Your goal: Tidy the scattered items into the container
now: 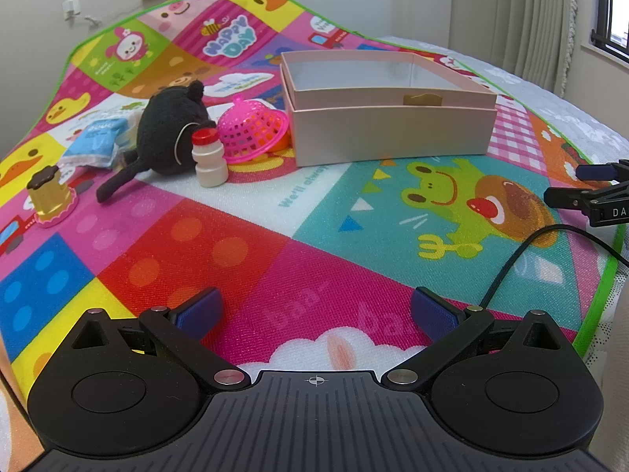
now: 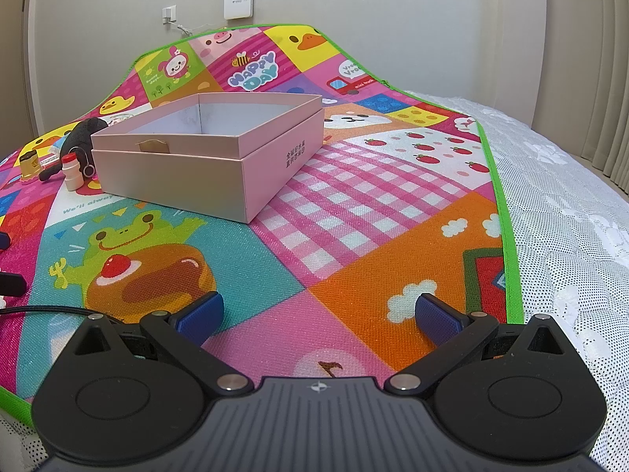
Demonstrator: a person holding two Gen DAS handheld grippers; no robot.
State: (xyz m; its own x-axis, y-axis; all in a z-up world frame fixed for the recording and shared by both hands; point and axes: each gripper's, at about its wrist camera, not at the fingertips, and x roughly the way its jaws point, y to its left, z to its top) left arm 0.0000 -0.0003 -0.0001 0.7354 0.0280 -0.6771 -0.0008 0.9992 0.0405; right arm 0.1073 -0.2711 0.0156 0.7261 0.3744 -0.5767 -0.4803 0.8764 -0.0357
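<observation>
Toward the mat's (image 1: 314, 236) left edge there's a gold cup toy (image 1: 49, 194), blue packet (image 1: 96, 143), black plush (image 1: 169, 133), little white bottle (image 1: 210, 157) and pink basket (image 1: 251, 133), with the empty pink box (image 1: 389, 133) just right of them; left gripper (image 1: 316, 310) and right gripper (image 2: 318, 314) both hover, jaws spread wide, holding nothing

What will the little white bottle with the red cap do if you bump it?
The little white bottle stands upright, tall and narrow, so it would probably tip easily. It looks round, so once down it may roll toward the black plush toy. It seems to be stiff plastic, likely light.
</observation>
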